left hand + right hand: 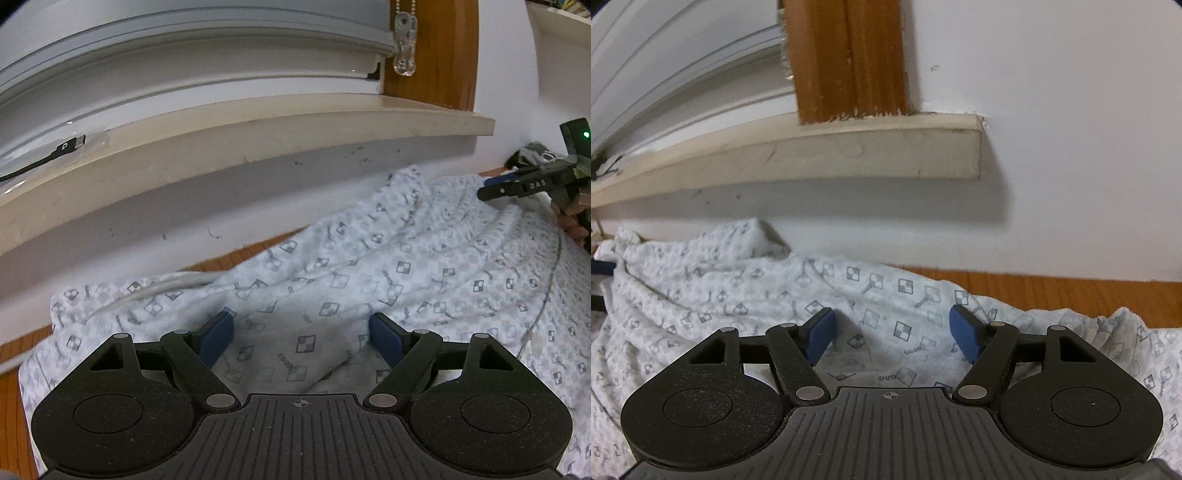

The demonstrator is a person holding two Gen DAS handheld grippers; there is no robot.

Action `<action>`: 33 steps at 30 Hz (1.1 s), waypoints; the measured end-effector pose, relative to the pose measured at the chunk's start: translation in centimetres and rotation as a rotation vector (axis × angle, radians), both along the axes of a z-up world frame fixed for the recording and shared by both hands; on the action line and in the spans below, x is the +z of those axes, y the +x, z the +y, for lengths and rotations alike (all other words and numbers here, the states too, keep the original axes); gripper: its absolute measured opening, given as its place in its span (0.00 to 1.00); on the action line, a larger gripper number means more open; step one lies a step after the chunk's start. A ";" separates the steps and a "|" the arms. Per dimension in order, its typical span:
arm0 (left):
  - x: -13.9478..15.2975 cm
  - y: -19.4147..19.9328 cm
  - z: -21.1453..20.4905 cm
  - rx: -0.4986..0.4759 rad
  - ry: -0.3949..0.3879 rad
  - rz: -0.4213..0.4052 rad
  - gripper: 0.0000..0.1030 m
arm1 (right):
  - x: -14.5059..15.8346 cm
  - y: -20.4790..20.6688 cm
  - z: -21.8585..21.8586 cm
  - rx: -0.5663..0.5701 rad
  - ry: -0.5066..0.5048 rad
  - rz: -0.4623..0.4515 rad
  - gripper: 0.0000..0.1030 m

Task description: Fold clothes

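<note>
A white garment [406, 266] printed with small grey checkered squares lies crumpled on a wooden table, bunched up against the wall. My left gripper [303, 328] hovers over its left part, blue pads wide apart with only loose cloth beneath them. In the right wrist view the same garment [738, 291] spreads under my right gripper [892, 325], whose jaws also stand open and grip nothing. The right gripper [524, 186] shows at the far right of the left wrist view, held by a hand [576, 229] above the garment's far edge.
A cream window sill [221, 147] juts out above the table, with a black USB cable [62, 149] lying on it. A clear blind-cord pull [405, 44] hangs by the brown wooden frame [443, 55]. Bare orange wood of the table [1052, 288] shows at the right.
</note>
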State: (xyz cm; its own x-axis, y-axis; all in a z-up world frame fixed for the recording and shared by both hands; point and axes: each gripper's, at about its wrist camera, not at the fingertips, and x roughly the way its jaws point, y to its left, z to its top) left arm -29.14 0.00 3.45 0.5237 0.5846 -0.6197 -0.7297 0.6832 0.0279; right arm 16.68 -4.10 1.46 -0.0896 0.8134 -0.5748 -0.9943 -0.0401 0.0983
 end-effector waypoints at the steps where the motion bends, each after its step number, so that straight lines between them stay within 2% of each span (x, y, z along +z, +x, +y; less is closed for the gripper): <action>1: 0.0 0.1 0.2 -0.001 -0.001 0.000 0.82 | 0.0 0.1 0.4 0.003 0.001 0.002 0.66; 6: 0.0 0.4 0.7 0.000 0.008 0.009 0.84 | 0.0 0.1 1.5 0.008 0.000 -0.008 0.66; 9: 0.5 0.5 0.1 0.039 0.018 0.023 0.84 | 0.0 -0.6 1.6 0.008 -0.007 -0.056 0.67; 13: 2.5 -0.4 -4.1 0.031 0.102 0.004 0.85 | -0.1 -1.1 1.3 0.005 -0.005 -0.088 0.67; 15: 2.8 -1.3 -6.4 0.030 0.102 0.007 0.85 | 0.2 -1.4 0.8 0.006 0.018 -0.104 0.67; 16: 2.9 -1.7 -7.5 0.033 0.088 0.014 0.85 | 0.8 -1.6 -0.2 -0.002 0.053 -0.112 0.67; 18: 3.0 -2.9 -9.5 0.026 0.062 0.014 0.85 | 2.7 -1.7 -3.2 -0.047 0.117 -0.063 0.69; 20: 3.0 -4.0 -11.1 0.007 0.055 0.013 0.81 | 4.4 -1.8 -6.6 -0.042 0.105 -0.012 0.70; 22: 2.6 -4.8 -12.3 0.016 0.049 0.028 0.74 | 5.2 -2.4 -10.8 -0.003 0.108 -0.062 0.75; 28: 1.6 -6.5 -14.1 0.037 0.009 0.082 0.55 | 2.4 0.2 -20.9 -0.081 -0.004 -0.106 0.72; 33: 1.2 -8.0 -13.5 0.059 -0.009 0.067 0.53 | 0.2 1.9 -23.3 -0.120 -0.051 -0.114 0.62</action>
